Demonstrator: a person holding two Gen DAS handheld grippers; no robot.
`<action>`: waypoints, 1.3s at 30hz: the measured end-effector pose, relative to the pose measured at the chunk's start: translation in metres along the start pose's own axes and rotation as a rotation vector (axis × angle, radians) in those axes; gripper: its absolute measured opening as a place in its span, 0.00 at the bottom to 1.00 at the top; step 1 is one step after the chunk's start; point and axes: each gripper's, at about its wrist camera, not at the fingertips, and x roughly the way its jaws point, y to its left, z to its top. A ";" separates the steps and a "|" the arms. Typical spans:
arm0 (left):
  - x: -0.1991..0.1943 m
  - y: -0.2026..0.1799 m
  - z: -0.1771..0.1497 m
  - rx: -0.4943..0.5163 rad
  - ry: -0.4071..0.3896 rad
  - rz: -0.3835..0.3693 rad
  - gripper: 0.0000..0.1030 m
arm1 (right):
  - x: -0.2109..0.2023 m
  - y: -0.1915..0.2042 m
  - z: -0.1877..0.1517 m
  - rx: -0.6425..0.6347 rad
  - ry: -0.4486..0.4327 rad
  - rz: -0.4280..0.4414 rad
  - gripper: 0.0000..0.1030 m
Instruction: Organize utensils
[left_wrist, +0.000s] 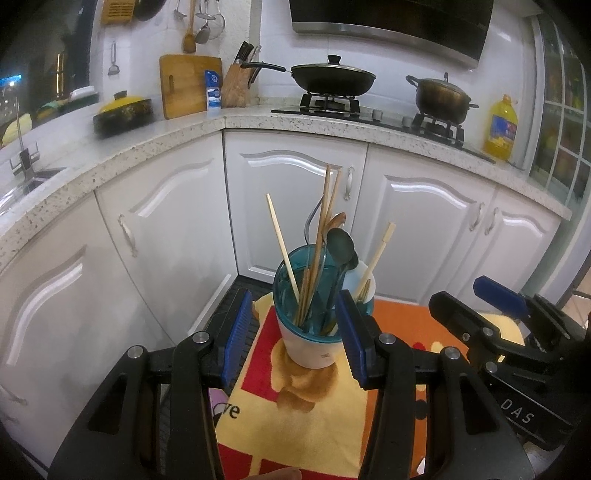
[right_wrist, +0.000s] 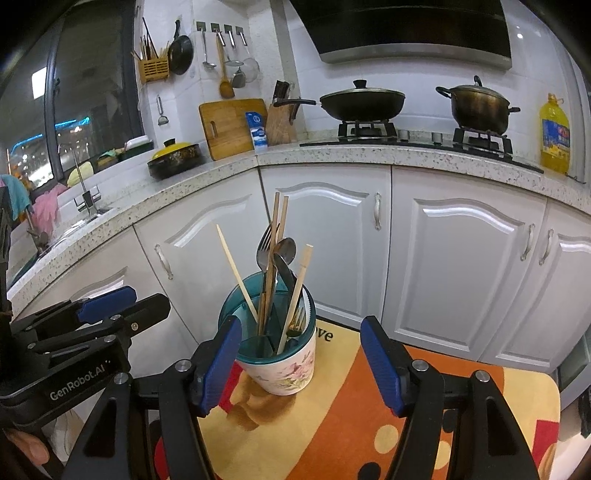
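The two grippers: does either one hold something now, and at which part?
Nothing is held. The left gripper and right gripper stand open in front of the utensil cup; no pad touches it.

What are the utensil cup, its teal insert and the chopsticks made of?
The cup looks like glazed ceramic: glossy white with a printed flower. The teal insert seems translucent plastic, since utensils show through it. The chopsticks look like pale matte bamboo or wood.
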 end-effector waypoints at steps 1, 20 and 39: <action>0.000 0.000 0.000 -0.001 -0.001 0.000 0.45 | 0.000 0.001 0.000 -0.001 0.001 0.000 0.63; 0.002 0.005 0.001 -0.014 0.005 0.005 0.45 | 0.007 0.005 -0.002 -0.008 0.022 0.004 0.64; 0.010 0.007 -0.002 -0.029 0.026 0.010 0.45 | 0.018 0.006 -0.001 -0.014 0.041 0.007 0.64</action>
